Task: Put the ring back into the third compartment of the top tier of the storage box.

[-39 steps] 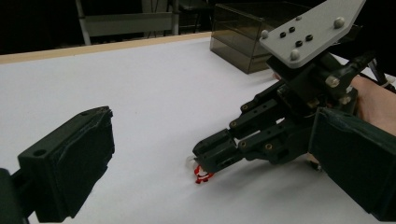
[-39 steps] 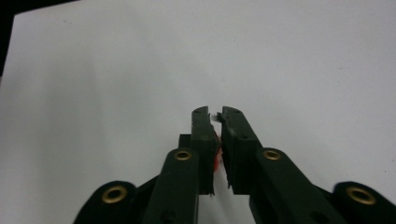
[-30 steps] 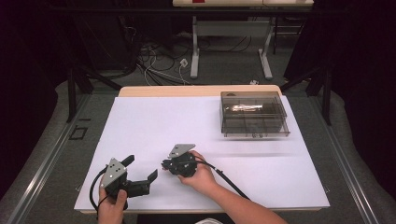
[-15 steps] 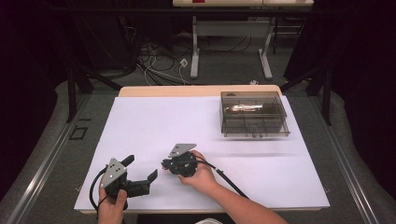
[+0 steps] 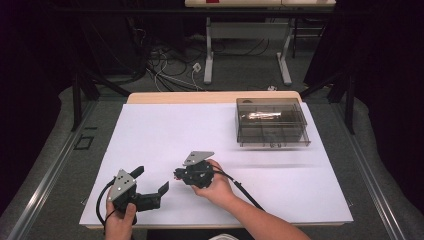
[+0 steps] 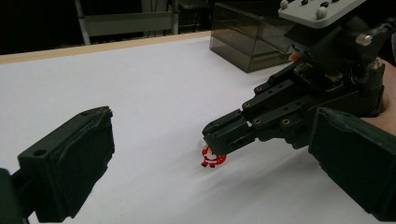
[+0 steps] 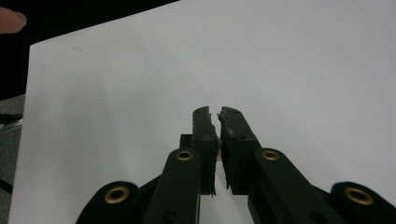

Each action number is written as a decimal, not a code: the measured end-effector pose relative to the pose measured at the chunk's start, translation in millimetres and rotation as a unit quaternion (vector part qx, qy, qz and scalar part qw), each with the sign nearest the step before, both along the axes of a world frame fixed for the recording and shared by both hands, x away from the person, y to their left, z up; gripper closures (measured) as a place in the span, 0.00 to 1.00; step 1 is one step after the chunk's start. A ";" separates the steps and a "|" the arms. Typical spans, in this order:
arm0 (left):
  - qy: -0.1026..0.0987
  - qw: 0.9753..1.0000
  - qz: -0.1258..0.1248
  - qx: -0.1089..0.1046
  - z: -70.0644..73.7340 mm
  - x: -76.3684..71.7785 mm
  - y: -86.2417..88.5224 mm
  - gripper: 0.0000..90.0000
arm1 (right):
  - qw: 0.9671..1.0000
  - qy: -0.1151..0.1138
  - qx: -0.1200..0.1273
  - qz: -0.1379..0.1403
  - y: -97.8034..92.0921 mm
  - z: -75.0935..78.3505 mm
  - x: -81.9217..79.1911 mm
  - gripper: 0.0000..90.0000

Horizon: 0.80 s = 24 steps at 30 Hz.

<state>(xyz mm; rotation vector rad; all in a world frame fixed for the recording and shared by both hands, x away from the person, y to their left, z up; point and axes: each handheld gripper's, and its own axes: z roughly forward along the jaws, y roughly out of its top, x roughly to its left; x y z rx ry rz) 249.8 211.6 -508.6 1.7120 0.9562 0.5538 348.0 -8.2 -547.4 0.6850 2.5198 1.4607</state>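
Resting near the table's (image 5: 150, 120) front edge, one left gripper (image 5: 150, 184) is gaping wide while one right gripper (image 6: 219, 140) (jaws nearly together) is pinching one small red ring (image 6: 212, 158).

Matt white sheet (image 5: 165, 140) covers the wood-edged table (image 5: 210, 96) (pale rim); the box (image 5: 271, 122) is smoky, glossy plastic.

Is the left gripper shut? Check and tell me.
No, the left gripper stands wide open, its two black jaws far apart over the white table.
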 end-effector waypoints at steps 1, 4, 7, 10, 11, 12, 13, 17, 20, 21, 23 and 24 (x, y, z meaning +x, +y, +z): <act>0.000 1.000 0.000 0.000 -0.2 0.1 -0.1 0.00 | 1.000 0.008 -0.002 0.000 -1.0 1.7 -1.3 0.95; 0.000 1.000 0.000 -0.001 -0.5 0.3 -0.3 0.00 | 1.000 0.006 -0.002 -0.003 -3.0 5.5 -3.2 0.95; -0.003 1.000 0.003 -0.003 -1.3 1.0 -0.8 0.00 | 1.000 0.003 0.000 -0.001 -5.9 10.0 -5.3 0.95; -0.003 1.000 0.004 0.001 -1.4 1.5 -0.6 0.00 | 1.000 0.003 0.008 0.001 -9.1 13.7 -5.7 0.95; -0.002 1.000 0.005 0.000 -1.5 1.5 -0.7 0.00 | 1.000 0.003 0.010 -0.001 -9.9 14.6 -5.9 0.95; -0.002 1.000 0.006 0.001 -1.5 1.5 -0.6 0.00 | 1.000 0.002 0.011 0.001 -10.6 15.3 -5.5 0.95; -0.002 1.000 0.006 0.001 -1.5 1.5 -0.6 0.00 | 1.000 0.003 0.015 -0.001 -10.9 15.8 -5.8 0.95; -0.001 1.000 0.010 0.001 -1.7 1.5 -0.3 0.00 | 1.000 0.007 0.010 0.000 -13.8 18.2 -6.1 0.95; 0.003 1.000 0.012 0.003 -1.8 1.7 0.6 0.00 | 1.000 0.003 0.017 -0.001 -16.8 21.0 -6.7 0.95; 0.003 1.000 0.012 0.003 -1.8 1.7 0.6 0.00 | 1.000 0.002 0.019 -0.003 -17.8 22.0 -6.9 0.95; 0.002 1.000 0.013 0.003 -1.8 2.0 1.0 0.00 | 1.000 0.003 0.020 -0.004 -20.9 24.7 -7.3 0.95; 0.002 1.000 0.014 0.003 -1.8 1.9 1.0 0.00 | 1.000 0.003 0.024 -0.005 -22.5 25.9 -7.4 0.95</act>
